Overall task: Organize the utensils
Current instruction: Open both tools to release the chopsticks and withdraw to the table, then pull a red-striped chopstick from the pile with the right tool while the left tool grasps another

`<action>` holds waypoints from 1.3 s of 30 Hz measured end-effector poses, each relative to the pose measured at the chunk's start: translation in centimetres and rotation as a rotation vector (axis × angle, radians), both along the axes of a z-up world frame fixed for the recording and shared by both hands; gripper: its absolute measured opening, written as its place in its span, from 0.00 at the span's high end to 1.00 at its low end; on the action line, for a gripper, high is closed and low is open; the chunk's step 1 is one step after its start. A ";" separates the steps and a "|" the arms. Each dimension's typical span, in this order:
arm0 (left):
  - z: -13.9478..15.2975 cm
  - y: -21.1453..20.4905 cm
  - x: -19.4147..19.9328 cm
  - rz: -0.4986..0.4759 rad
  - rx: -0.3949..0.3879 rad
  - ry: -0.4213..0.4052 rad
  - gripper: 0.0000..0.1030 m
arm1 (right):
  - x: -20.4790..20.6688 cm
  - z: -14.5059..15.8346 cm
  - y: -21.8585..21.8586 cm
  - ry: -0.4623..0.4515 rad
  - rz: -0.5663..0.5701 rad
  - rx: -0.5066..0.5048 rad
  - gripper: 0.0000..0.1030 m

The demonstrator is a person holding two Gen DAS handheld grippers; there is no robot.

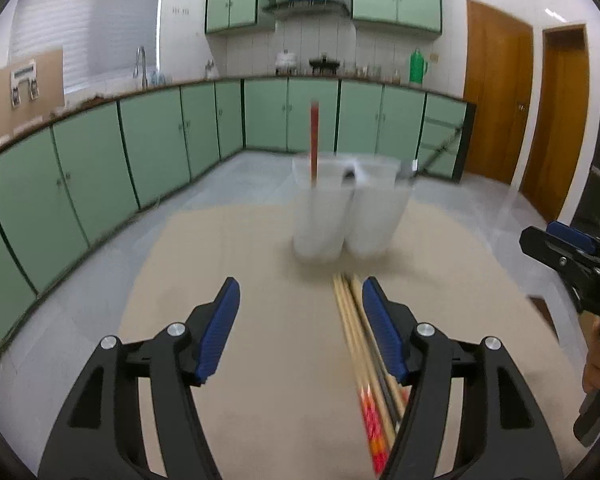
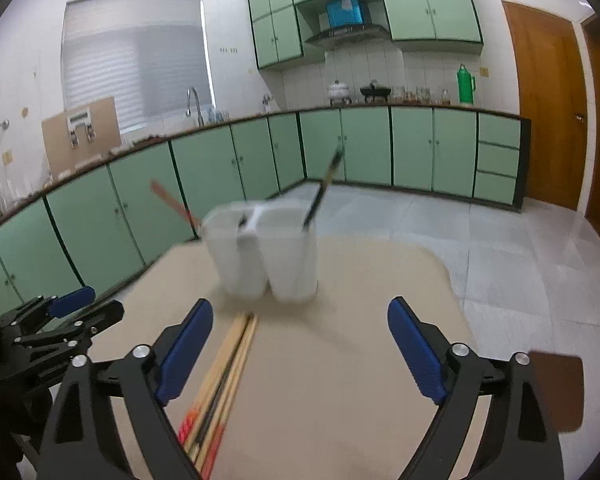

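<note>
A white two-cup utensil holder (image 1: 346,208) (image 2: 262,256) stands on the beige table; a red-handled chopstick (image 1: 313,140) (image 2: 172,200) sticks out of one cup and a dark one (image 2: 324,188) out of the other. Several wooden chopsticks (image 1: 360,344) (image 2: 224,376) with red-patterned ends lie in a bundle in front of it. My left gripper (image 1: 300,312) is open above the table, with the bundle just inside its right finger. My right gripper (image 2: 300,336) stands wide open, the bundle beside its left finger. Nothing is held.
The beige table (image 1: 260,280) (image 2: 360,280) ends at a grey tiled floor. Green cabinets line the walls, and wooden doors (image 1: 496,104) stand at the right. A brown object (image 2: 556,388) sits by the table's right edge. Each gripper shows in the other's view.
</note>
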State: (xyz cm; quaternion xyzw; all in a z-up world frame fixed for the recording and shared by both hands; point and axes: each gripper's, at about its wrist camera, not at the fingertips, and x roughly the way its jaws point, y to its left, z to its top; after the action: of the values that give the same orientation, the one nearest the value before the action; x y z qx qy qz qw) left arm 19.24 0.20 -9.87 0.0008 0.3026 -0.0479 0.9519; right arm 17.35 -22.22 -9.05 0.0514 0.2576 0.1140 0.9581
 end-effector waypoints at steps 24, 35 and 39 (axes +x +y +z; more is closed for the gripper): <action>-9.5 0.7 -3.7 0.032 0.026 0.264 0.39 | -4.2 -9.9 5.4 0.295 0.081 -0.054 0.35; -9.7 0.5 -3.3 0.037 0.022 0.275 0.38 | -4.4 -10.4 7.5 0.332 0.111 -0.120 0.49; -9.7 0.4 -3.3 0.037 0.023 0.274 0.38 | -4.6 -10.4 8.3 0.329 0.110 -0.164 0.56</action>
State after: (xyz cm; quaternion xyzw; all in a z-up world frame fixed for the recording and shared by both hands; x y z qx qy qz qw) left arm 15.94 0.63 -19.56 -0.0004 0.4301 -0.0265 0.9024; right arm 12.80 -13.95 -19.45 -0.0230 0.4215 0.1350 0.8964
